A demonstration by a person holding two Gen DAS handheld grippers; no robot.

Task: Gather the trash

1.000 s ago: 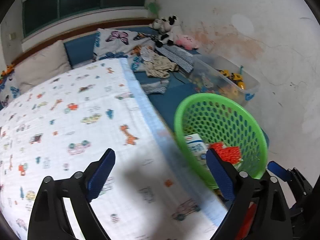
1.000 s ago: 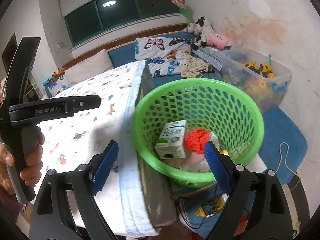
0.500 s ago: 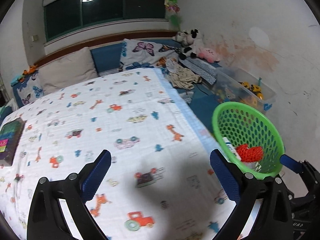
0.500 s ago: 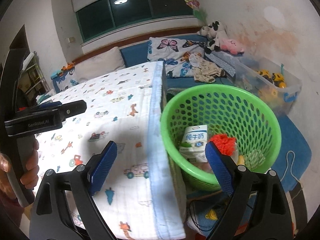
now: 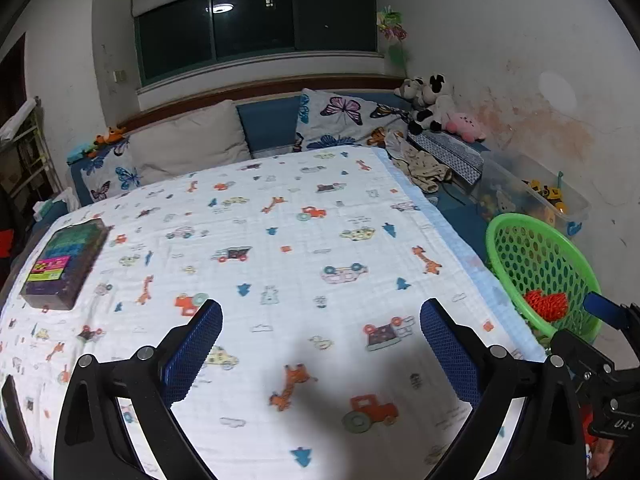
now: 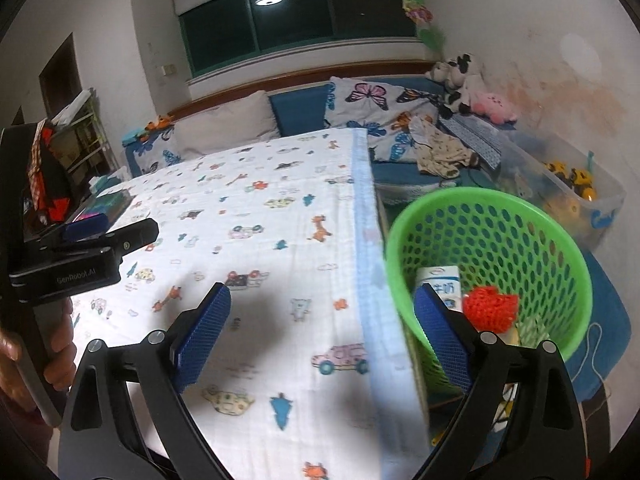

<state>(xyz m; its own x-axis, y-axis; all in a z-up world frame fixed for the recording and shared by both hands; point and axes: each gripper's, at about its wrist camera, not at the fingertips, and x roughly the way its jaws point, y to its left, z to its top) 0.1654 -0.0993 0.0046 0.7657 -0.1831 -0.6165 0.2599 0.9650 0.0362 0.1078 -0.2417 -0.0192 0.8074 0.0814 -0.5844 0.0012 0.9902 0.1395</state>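
Note:
A green perforated basket [image 6: 520, 216] stands beside the bed's right edge; it also shows in the left wrist view [image 5: 500, 236]. Inside it lie a white milk carton [image 6: 440, 280] and a red knitted piece [image 6: 490, 308], which the left wrist view also shows [image 5: 546, 304]. My left gripper [image 5: 320, 344] is open and empty above the printed white sheet [image 5: 280, 240]. My right gripper [image 6: 322, 336] is open and empty over the bed's right edge, its right finger in front of the basket.
A dark box with a bright label [image 5: 64, 264] lies on the sheet at the left. Pillows [image 5: 188, 148], plush toys [image 5: 432, 108], crumpled clothes [image 5: 424, 164] and a clear toy bin [image 5: 536, 196] line the back and right wall. A blue mat [image 6: 608, 308] lies under the basket.
Both grippers have pulled back and swung left, away from the basket and over the bed. The basket now sits at the right of both views. Both stay open.

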